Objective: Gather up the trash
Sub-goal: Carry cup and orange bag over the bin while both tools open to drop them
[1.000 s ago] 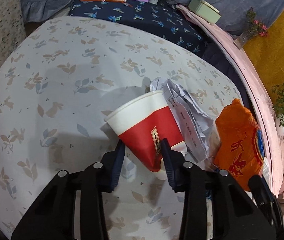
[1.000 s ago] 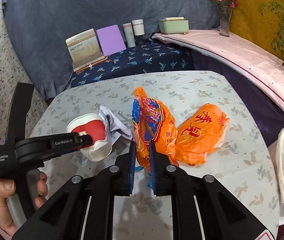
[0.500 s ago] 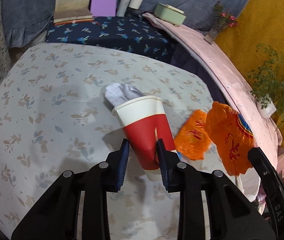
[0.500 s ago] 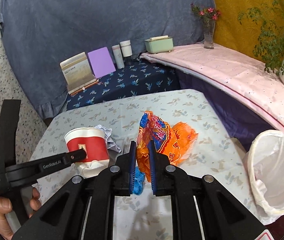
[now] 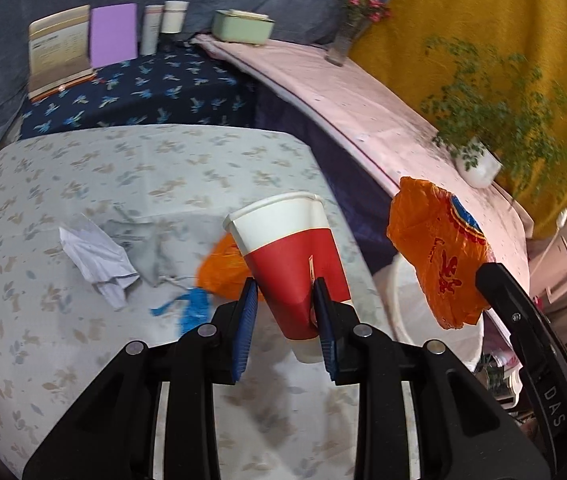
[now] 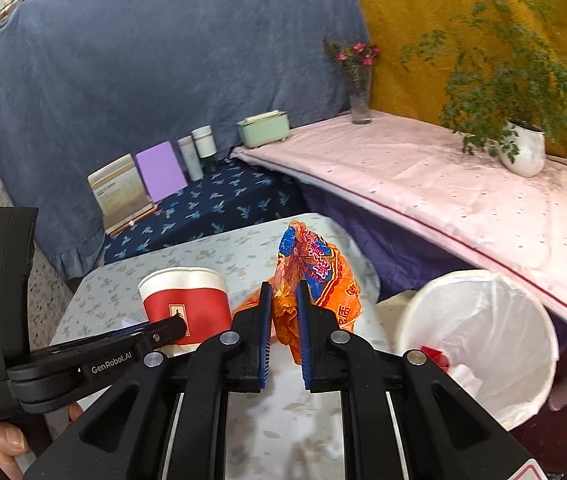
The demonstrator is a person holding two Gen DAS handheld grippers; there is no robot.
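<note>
My left gripper (image 5: 285,294) is shut on a red and white paper cup (image 5: 289,252) and holds it above the table's right part; the cup also shows in the right wrist view (image 6: 185,304). My right gripper (image 6: 283,300) is shut on an orange snack bag (image 6: 315,276), held in the air near the white-lined trash bin (image 6: 479,340); the bag shows in the left wrist view (image 5: 439,252). On the table lie crumpled white paper (image 5: 97,258), another orange bag (image 5: 221,270) and a blue scrap (image 5: 191,306).
The floral-cloth table (image 5: 83,184) is in front. The bin stands off its right edge, with some trash inside. Behind are a dark blue bench (image 5: 143,92) with books and cups, and a pink shelf (image 6: 443,196) with a potted plant (image 6: 519,148) and a vase.
Both grippers have lifted and swung right with the cup and the orange bag. The bin has come closer in the right wrist view. The paper, second bag and blue scrap stay on the table.
</note>
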